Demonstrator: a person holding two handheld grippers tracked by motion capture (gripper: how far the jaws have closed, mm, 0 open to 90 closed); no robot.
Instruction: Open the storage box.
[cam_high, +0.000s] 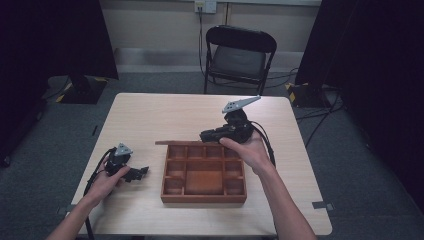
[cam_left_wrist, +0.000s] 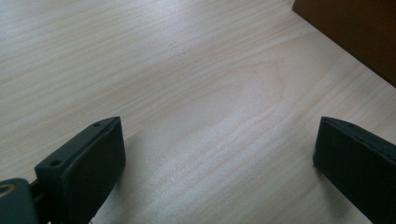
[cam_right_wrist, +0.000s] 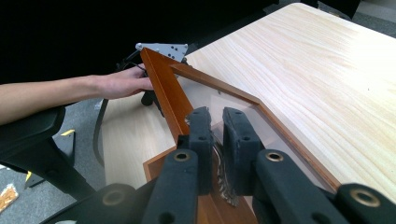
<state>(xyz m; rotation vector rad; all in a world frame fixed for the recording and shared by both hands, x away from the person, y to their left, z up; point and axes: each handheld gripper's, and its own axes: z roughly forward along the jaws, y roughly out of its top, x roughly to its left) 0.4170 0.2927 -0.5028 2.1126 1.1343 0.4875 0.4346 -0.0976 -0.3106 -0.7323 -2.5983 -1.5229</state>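
Observation:
A brown wooden box (cam_high: 204, 176) with several compartments sits at the table's middle. Its glass-paned lid (cam_high: 186, 142) is raised, and in the high view it appears edge-on along the box's far side. My right gripper (cam_high: 206, 135) is shut on the lid's wooden frame (cam_right_wrist: 166, 91); its jaws (cam_right_wrist: 217, 126) stand close together with the frame edge and a small metal fitting between them. My left gripper (cam_high: 141, 172) rests low on the table left of the box. It is open (cam_left_wrist: 219, 154), with bare tabletop between its fingers. A corner of the box (cam_left_wrist: 355, 32) lies beyond it.
The light wooden table (cam_high: 150, 115) has free surface behind and to the left of the box. A black folding chair (cam_high: 239, 55) stands beyond the far edge. Dark curtains flank both sides, and cables lie on the floor at right (cam_high: 320, 112).

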